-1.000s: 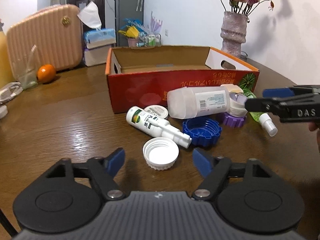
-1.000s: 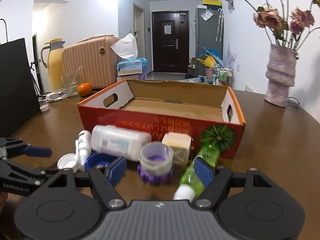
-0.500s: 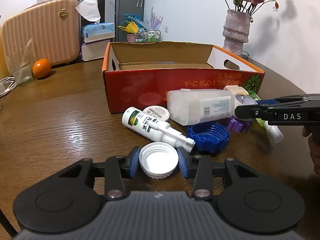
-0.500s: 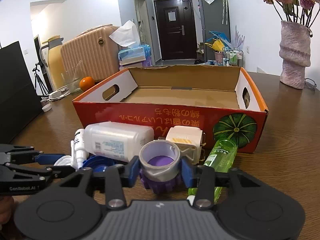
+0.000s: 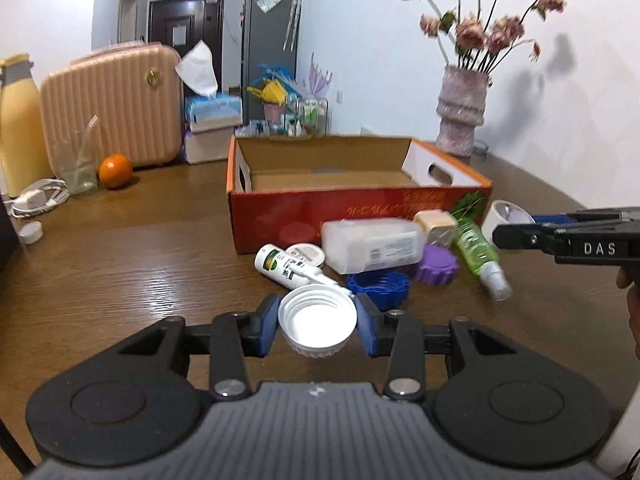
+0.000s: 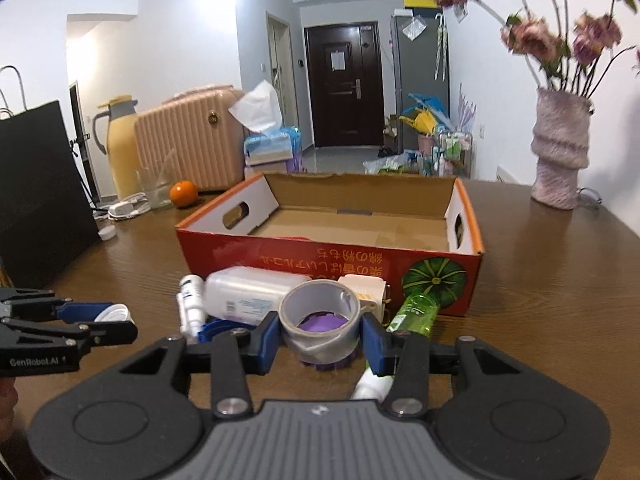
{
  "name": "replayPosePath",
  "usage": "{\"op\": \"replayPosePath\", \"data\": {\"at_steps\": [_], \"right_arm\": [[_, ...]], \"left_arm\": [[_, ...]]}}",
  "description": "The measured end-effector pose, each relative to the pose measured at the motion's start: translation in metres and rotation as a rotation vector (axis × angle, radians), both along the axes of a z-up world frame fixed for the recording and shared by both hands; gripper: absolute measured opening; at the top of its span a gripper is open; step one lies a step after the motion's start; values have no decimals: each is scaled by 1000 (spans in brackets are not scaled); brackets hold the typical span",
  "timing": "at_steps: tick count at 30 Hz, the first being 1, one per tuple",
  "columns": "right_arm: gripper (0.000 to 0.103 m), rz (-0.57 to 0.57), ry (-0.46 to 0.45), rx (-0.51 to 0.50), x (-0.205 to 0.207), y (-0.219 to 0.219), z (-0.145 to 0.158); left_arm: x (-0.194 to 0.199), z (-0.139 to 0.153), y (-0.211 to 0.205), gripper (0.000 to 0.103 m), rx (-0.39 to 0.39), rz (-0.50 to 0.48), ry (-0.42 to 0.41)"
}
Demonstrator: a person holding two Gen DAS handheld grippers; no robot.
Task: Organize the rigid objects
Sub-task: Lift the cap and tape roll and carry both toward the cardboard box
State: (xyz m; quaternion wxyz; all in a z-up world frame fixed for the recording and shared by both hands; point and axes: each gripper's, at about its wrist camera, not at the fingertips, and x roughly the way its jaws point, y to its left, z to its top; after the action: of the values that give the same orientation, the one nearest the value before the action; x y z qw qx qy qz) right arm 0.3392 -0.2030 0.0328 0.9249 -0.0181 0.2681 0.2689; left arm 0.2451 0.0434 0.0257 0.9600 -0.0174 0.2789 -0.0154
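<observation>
My left gripper (image 5: 317, 325) is shut on a white jar lid (image 5: 318, 326) and holds it above the table. My right gripper (image 6: 320, 336) is shut on a grey tape roll (image 6: 320, 320), lifted over the purple cap (image 6: 322, 322). The open red cardboard box (image 6: 332, 256) stands just behind the pile and is empty. In the left wrist view the pile in front of the box (image 5: 352, 212) holds a clear plastic jar (image 5: 372, 244), a small white bottle (image 5: 288, 268), a blue cap (image 5: 380, 286), the purple cap (image 5: 436, 262) and a green spray bottle (image 5: 478, 254).
A vase of dried flowers (image 6: 560, 156) stands at the back right. A pink suitcase (image 5: 112, 108), an orange (image 5: 115, 171), a glass (image 5: 80, 164), a yellow jug (image 5: 18, 124) and a white charger (image 5: 38, 200) sit at the back left. A black bag (image 6: 40, 196) stands left.
Both grippers closed on their objects, the left on the white lid and the right on the tape roll, then lifted them off the table and the purple cap.
</observation>
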Motion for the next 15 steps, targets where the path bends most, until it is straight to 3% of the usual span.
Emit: {"op": "replayPosePath", "data": {"at_steps": [15], "right_arm": [[42, -10, -154, 30, -141, -31, 42]], "left_arm": [[-124, 40, -17, 41, -33, 34, -163]]}}
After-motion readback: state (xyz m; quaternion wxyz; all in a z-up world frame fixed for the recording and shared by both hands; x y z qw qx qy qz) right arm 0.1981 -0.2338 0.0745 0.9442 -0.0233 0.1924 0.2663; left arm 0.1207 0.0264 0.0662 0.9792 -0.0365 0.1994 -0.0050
